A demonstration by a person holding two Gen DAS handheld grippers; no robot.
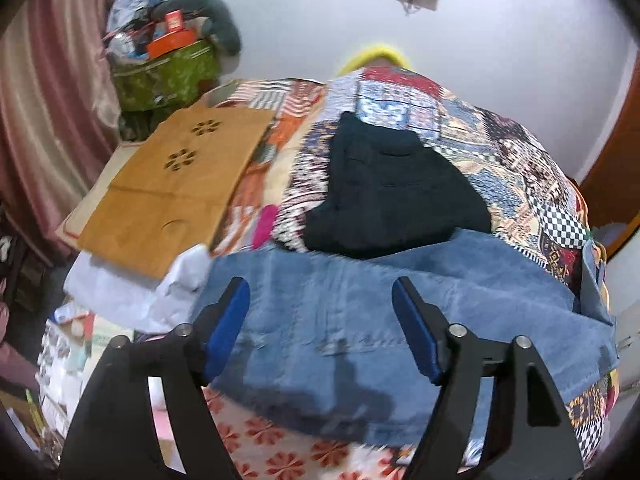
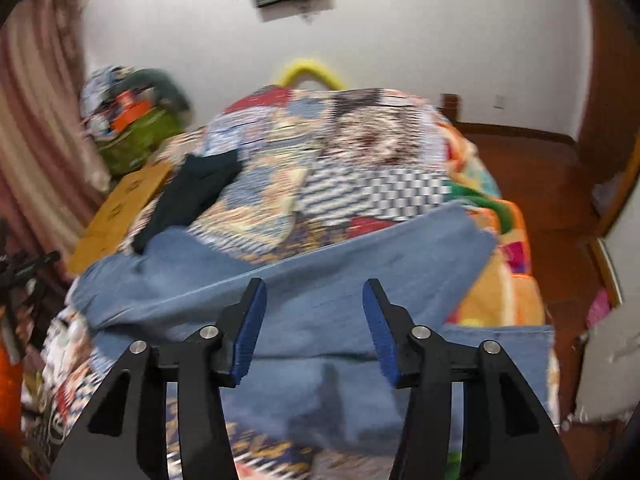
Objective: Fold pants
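On the patchwork quilt [image 1: 460, 120] the blue jeans [image 1: 360, 320] lie spread below a dark garment [image 1: 392, 192], the left gripper [image 1: 320, 320] and right gripper [image 2: 312, 320] both open and empty above them — a fold seemingly just laid — so next likely comes a fresh grip on an edge.

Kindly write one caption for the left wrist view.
Open left gripper above blue jeans on a patchwork quilt.

bed w/ patchwork quilt [image 1: 460, 128]: blue jeans [image 1: 340, 320], dark pants [image 1: 392, 192], paper bag [image 1: 176, 196].
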